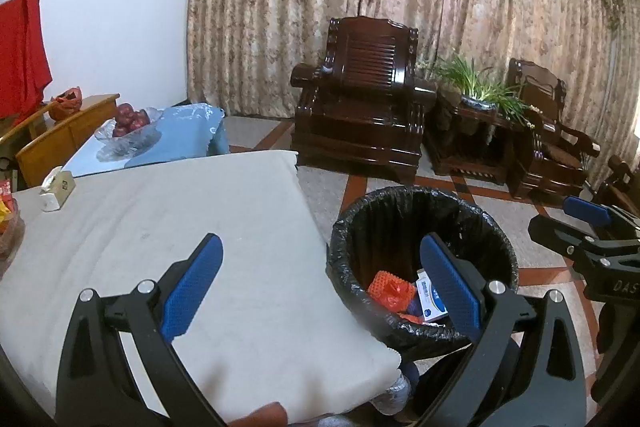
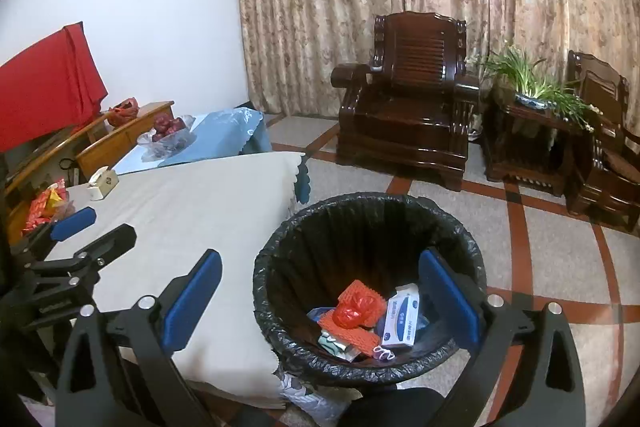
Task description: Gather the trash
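A trash bin with a black liner (image 1: 424, 211) (image 2: 360, 211) stands on the floor beside the cloth-covered table (image 1: 180, 211) (image 2: 192, 211). In it lie orange-red netting (image 2: 356, 311) (image 1: 390, 291), a blue-and-white box (image 2: 400, 319) (image 1: 430, 301) and small scraps. My left gripper (image 1: 320, 271) is open and empty, over the table's right edge and the bin rim. My right gripper (image 2: 320, 287) is open and empty, above the bin. The right gripper shows at the right edge of the left wrist view (image 1: 588, 227); the left gripper shows at the left of the right wrist view (image 2: 80, 231).
A tissue box (image 1: 56, 187) (image 2: 102, 181) and snack packets (image 2: 44, 205) sit at the table's far left. A glass bowl of apples (image 1: 128, 127) rests on a blue-covered table. Dark wooden armchairs (image 1: 360, 99) and a potted plant (image 1: 476, 87) stand by the curtain.
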`<state>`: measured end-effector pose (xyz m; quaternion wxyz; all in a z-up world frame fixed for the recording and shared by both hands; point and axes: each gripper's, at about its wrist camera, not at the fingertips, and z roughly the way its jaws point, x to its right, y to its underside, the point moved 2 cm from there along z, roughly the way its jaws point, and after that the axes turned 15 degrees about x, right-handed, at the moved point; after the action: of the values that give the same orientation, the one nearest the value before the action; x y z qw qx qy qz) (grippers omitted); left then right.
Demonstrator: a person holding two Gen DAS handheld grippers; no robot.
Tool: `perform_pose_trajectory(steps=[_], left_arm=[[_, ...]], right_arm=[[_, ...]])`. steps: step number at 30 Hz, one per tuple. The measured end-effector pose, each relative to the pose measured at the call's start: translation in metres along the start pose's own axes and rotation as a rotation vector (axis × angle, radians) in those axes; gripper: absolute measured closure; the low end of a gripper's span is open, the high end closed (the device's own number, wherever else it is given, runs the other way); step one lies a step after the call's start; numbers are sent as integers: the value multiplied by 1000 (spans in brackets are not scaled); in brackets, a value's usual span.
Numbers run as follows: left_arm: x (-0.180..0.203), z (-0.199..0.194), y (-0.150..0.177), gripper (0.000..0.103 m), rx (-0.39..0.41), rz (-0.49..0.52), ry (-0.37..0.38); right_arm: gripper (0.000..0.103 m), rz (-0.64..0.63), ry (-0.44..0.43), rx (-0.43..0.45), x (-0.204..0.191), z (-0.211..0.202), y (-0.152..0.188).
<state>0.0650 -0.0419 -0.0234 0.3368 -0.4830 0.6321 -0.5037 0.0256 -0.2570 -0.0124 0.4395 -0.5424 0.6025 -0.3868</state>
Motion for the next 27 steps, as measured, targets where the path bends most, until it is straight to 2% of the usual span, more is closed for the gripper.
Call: perform_pose_trajectory(steps=[13, 27], left_arm=[[-7, -21, -7, 7, 39, -8, -15], [-9, -24, -6, 7, 42, -8, -18]], right_arm=[[6, -24, -17, 24, -14, -11, -2], [6, -23, -21, 30, -16, -12, -2]])
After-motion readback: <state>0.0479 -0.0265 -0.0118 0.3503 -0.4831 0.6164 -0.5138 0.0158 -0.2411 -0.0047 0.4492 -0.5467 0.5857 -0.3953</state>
